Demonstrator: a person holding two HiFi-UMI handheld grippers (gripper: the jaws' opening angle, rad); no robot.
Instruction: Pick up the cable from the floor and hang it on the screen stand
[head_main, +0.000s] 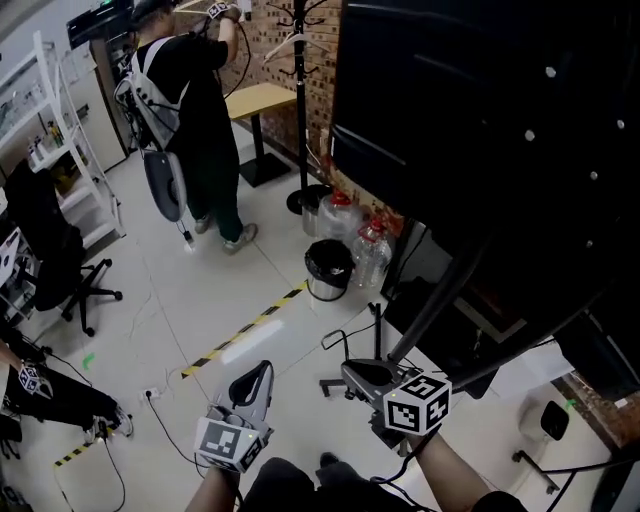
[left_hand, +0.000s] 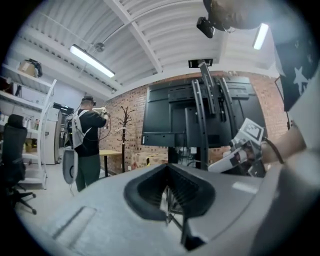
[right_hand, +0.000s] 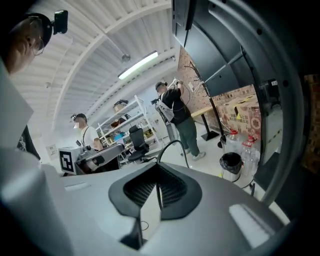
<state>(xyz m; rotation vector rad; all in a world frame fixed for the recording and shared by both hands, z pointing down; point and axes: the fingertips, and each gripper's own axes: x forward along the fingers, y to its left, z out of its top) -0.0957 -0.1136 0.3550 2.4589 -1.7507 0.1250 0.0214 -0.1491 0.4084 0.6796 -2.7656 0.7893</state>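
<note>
At 6 o'clock, right tool (right_hand: 159, 195) is pinched nearly shut on cable (right_hand: 170, 146), which arches up off the floor. Left tool (left_hand: 169, 200) closed, likely on same cable. Looks like carry step. Next: reach screen stand (head_main: 440, 300) at 1 o'clock, drape cable over it.

The room is bright. Long lamps (left_hand: 92, 61) up high give the light. Both gripper views bend round with black corners. The big screen (head_main: 480, 100) looks very dark.
</note>
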